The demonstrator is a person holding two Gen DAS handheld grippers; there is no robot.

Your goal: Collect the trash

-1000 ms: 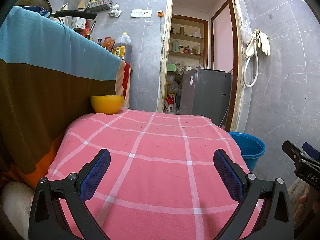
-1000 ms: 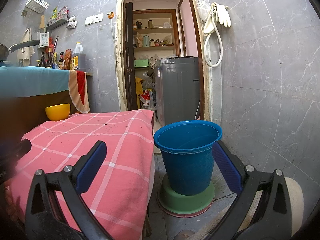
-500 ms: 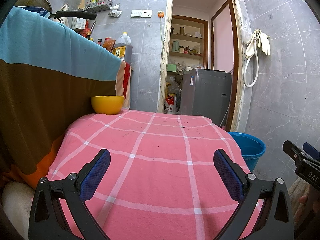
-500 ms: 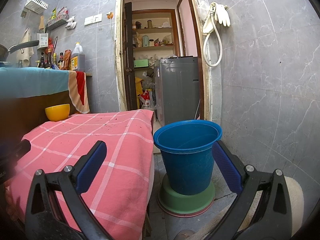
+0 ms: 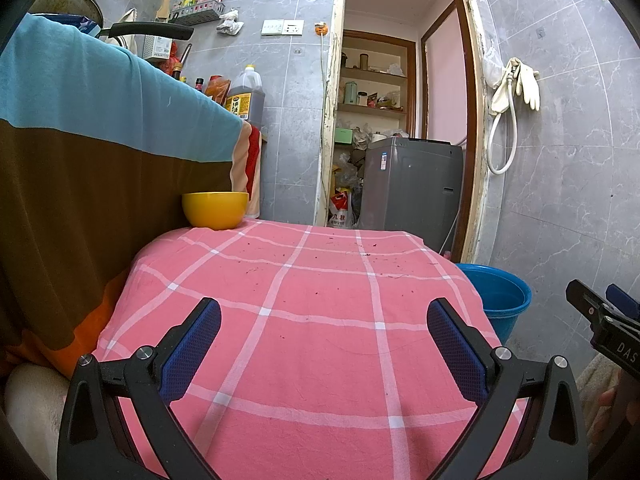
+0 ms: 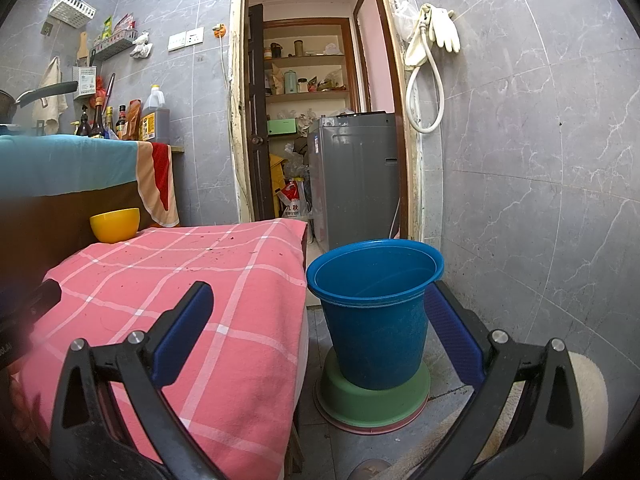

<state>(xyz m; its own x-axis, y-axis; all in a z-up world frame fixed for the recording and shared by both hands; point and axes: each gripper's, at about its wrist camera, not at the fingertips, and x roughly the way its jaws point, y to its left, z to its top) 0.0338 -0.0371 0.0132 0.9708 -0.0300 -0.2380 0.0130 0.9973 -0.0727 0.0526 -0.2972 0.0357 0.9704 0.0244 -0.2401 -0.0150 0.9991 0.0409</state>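
Note:
A pink checked cloth (image 5: 320,320) covers the table, with small dark crumbs (image 5: 372,246) scattered near its far side. My left gripper (image 5: 324,344) hovers open over the near part of the cloth, with nothing between its fingers. A blue bucket (image 6: 376,312) stands on the floor just right of the table, on an upturned green basin (image 6: 374,400). My right gripper (image 6: 318,328) is open and empty, its fingers framing the table edge and the bucket. The bucket (image 5: 502,300) also shows in the left wrist view.
A yellow bowl (image 5: 215,210) sits at the table's far left corner beside a cloth-draped counter (image 5: 80,120) holding bottles and a pan. Beyond is an open doorway with a grey washing machine (image 5: 412,188). Tiled wall closes the right side.

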